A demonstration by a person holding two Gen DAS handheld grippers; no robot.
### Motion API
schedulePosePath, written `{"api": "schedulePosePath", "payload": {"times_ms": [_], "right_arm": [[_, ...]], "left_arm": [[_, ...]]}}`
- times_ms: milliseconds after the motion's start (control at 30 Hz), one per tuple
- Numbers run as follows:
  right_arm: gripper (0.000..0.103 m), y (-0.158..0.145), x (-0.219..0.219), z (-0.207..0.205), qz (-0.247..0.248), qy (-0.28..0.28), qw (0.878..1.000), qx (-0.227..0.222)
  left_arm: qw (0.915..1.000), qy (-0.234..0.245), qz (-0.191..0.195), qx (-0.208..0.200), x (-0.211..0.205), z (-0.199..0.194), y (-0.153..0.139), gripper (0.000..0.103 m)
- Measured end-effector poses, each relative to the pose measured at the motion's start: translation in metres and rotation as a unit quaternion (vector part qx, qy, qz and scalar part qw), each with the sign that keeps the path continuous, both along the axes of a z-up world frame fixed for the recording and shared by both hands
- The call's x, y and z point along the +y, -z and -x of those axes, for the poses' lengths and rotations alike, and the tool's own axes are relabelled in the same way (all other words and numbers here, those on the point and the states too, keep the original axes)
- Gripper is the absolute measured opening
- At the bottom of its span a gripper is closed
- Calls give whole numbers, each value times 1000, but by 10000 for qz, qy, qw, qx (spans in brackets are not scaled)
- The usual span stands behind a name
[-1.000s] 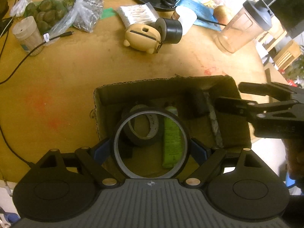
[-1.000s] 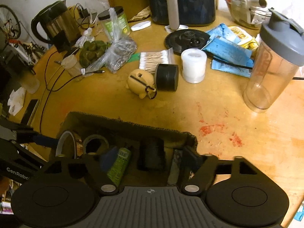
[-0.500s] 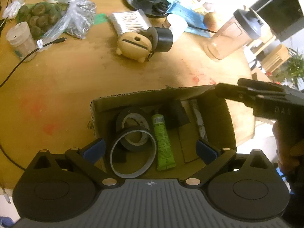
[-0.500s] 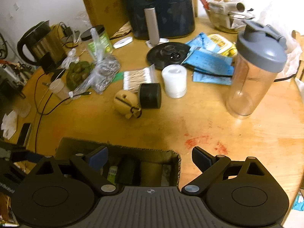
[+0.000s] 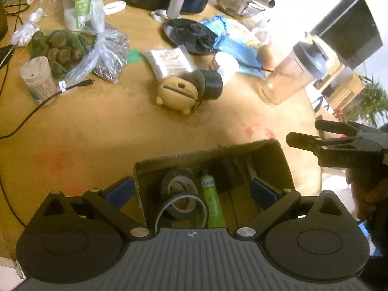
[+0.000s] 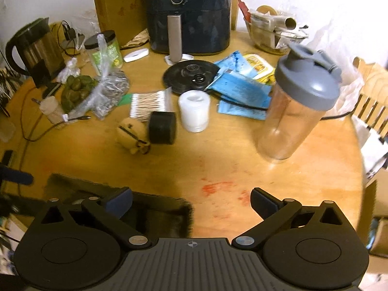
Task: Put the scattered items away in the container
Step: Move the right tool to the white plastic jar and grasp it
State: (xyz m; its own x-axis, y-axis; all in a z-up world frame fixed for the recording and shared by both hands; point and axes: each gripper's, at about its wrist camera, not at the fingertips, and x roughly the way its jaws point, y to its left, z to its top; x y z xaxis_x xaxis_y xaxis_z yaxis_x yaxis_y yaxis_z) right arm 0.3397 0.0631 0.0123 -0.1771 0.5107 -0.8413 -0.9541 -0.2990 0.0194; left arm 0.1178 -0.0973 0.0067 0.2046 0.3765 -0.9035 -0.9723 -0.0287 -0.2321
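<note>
Right gripper (image 6: 191, 202) opening its jaws with nothing between them, hovering over the wooden table (image 6: 218, 160), cardboard box (image 6: 116, 194) lying below-left of the gripper, shaker bottle (image 6: 298, 106) standing upper-right of it.

Your cardboard box (image 5: 278, 162) sits open at six o'clock, holding two tape rolls (image 5: 179, 184), a green tube (image 5: 213, 203) lying flat, and something black.

The left gripper (image 5: 191, 191) has let the tape ring (image 5: 180, 206) drop into the box (image 5: 281, 167); both grippers have lifted away.
</note>
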Motion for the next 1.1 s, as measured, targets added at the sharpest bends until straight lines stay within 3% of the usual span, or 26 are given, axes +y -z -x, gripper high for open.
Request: {"api": "schedulePosePath", "payload": {"times_ms": [367,667,867,1100], "right_arm": [[103,-10,38,-8,-346,-252,9989,-207],[103,-13,69,-2,-515,-747,9954,-296],[103,-4,86,4,-492,-916,9941,-312],[103,12,101,13,-537,-953,9933,-385]], "left_arm": [[9957,-850,-320,-168,8,10,-13,103],[9914,-1203,-523,-44,17,2,-18,103],[9920,-1215,-302,184,20,-5,-15,103],[9873,-1578,-183,37,17,-3,-13,103]]}}
